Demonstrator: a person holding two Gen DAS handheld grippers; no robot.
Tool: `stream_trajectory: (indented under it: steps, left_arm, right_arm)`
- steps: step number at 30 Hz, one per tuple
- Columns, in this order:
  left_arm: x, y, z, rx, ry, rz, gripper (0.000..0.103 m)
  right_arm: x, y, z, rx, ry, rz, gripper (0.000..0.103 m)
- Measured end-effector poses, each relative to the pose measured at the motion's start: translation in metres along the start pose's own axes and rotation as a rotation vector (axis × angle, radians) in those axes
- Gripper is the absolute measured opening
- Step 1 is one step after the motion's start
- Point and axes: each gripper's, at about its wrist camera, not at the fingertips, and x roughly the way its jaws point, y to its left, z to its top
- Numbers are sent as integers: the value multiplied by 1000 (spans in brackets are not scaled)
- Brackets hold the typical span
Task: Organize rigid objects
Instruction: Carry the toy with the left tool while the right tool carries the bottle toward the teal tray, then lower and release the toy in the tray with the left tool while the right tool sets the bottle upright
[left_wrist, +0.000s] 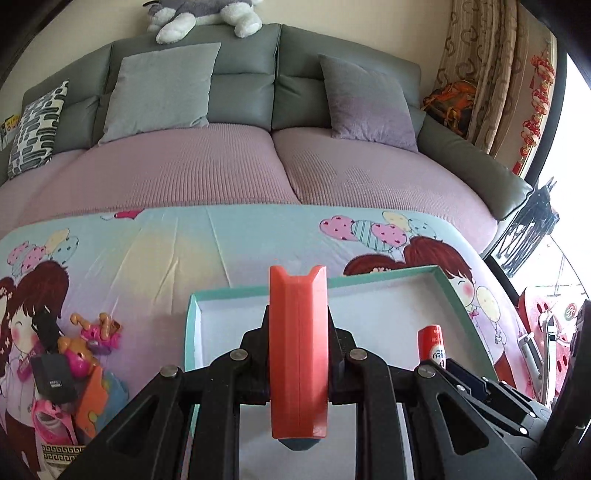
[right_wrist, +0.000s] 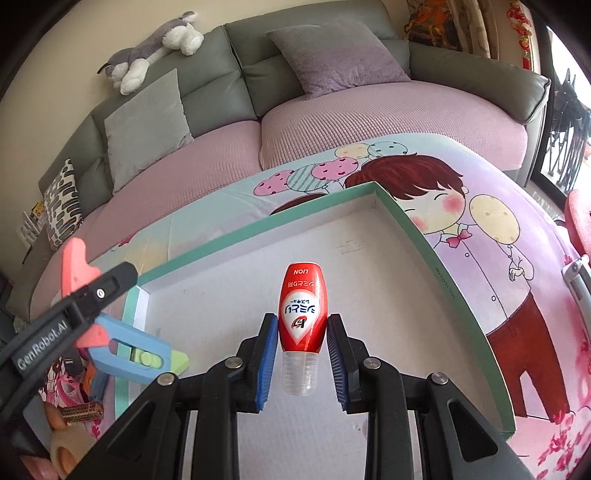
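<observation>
Here red bottle (right_wrist: 303, 314) pinched between right claw (right_wrist: 302, 354) pads.

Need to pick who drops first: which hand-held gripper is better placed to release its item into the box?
Right. Its hand-held gripper holds the red bottle well over the box floor; the left hand-held gripper holds its toy at the box's left edge.

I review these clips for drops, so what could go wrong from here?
1. The right tongs pinch the red bottle only near its clear cap, so it may swing or slip.
2. The left tongs hold a toy gun low over the box rim; it might snag.
</observation>
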Motion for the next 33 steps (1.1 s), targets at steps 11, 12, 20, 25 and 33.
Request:
stream_trajectory:
  steps: [11,12,20,25,33]
  left_arm:
    - [15,0,-32,2,142,19,21]
    - [16,0,-35,7,160,24,21]
    - [24,9,-54,-7,250,34,21]
    - [20,4,-57,23,245,55,21]
    - [17,2,-60,38,269,87,39]
  right_arm:
    - [13,5,-5,-30,60,-2,29]
    - [13,5,-5,-33,63,-4,30]
    - [18,8,-7,-49,86,-6,30]
    - [20,9,-9,-54,101,-10,30]
    - [22,10,-10,-60,107,-8,30]
